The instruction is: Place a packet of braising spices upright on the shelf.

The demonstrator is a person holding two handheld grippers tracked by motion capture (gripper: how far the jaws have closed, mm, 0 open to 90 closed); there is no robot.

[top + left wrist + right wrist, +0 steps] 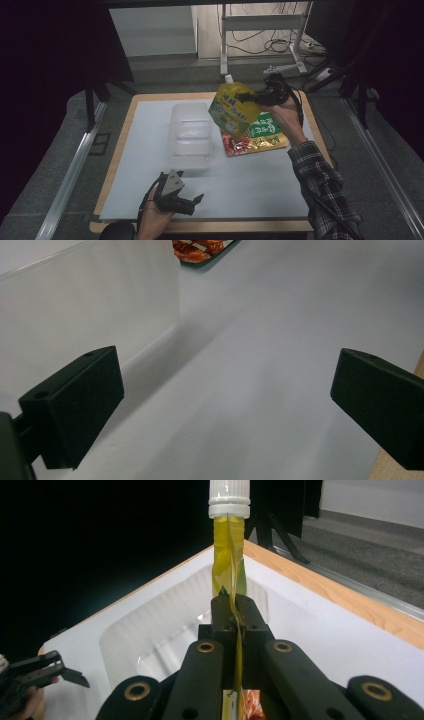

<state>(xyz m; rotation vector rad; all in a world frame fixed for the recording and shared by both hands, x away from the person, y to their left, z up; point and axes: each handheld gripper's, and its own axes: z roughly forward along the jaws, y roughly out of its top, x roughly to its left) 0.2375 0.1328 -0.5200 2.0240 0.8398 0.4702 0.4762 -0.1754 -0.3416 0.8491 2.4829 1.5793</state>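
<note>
A yellow-green spout pouch [231, 109] with a white cap hangs in the air over the right side of the table, above the lying packets. My right gripper [243, 97] is shut on its edge. In the right gripper view the thin pouch [229, 555] stands edge-on, pinched between the two closed jaws [234, 611]. A clear plastic tray [176, 134] sits on the white mat left of the pouch. My left gripper [194, 202] rests near the table's front edge, open, with nothing between its jaws [225, 390].
A green packet [267, 131] and a red packet [234, 145] lie flat on the mat right of the tray. The tray's clear wall [90, 300] stands close to my left gripper's left side. The wooden table edge [150, 96] borders the mat.
</note>
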